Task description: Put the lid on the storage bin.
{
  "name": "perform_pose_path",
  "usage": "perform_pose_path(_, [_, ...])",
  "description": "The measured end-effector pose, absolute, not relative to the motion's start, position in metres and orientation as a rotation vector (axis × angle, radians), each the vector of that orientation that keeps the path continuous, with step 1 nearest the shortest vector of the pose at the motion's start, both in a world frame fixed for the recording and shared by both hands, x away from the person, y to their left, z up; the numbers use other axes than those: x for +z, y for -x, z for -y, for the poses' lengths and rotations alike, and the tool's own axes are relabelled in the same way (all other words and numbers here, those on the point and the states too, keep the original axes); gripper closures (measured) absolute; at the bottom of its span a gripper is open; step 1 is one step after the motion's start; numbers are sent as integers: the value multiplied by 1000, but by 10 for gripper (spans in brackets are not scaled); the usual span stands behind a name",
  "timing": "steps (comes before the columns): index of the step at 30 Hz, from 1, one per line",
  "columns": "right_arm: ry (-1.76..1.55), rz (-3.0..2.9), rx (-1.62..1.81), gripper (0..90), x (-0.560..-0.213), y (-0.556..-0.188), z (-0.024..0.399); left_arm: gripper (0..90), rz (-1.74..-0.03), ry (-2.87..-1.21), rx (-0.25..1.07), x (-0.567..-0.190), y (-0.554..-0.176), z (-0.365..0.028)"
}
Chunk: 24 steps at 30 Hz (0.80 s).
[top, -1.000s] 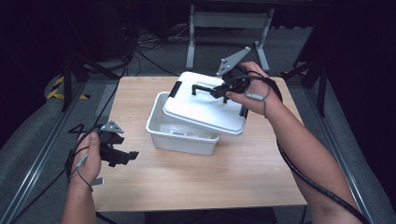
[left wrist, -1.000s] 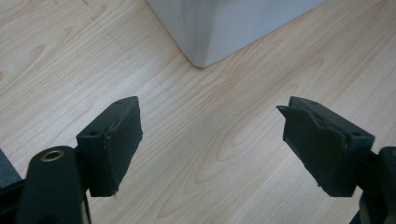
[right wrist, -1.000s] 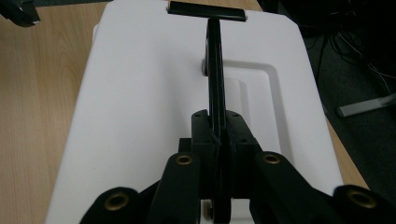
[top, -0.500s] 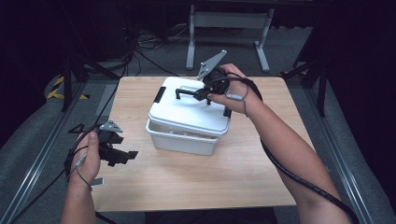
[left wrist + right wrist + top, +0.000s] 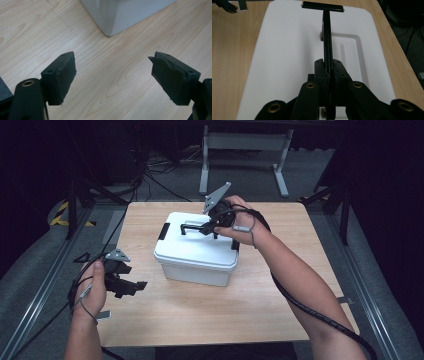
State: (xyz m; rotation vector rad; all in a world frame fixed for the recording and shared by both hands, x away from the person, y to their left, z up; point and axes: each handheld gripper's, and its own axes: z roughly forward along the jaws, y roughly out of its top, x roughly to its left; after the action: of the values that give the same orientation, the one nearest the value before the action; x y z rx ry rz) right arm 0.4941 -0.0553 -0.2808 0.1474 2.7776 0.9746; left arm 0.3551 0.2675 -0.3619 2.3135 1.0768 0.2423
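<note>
Two grippers in play. Right gripper (image 5: 207, 228) pinches black handle (image 5: 327, 42) atop white lid (image 5: 195, 251), lid seated on white box (image 5: 192, 272) at table (image 5: 300, 285) centre. Handle's long axis runs along lid. Left gripper (image 5: 134, 288), jaws spread, empty, sits left of box, near its corner.

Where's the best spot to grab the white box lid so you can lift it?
Grab the black handle in the middle of the lid, coming down from above. It stands up off the flat top, thin enough for jaws to close around. The right gripper is doing that: its jaws are shut on the handle. The lid's edges look too wide and smooth.
</note>
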Motion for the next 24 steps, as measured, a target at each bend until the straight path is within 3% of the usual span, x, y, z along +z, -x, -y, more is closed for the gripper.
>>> perform_pose_path(24, [-137, -2801, 868, 845, -302, -498, 48, 201, -1074, -2315, 237, -362, -355, -267])
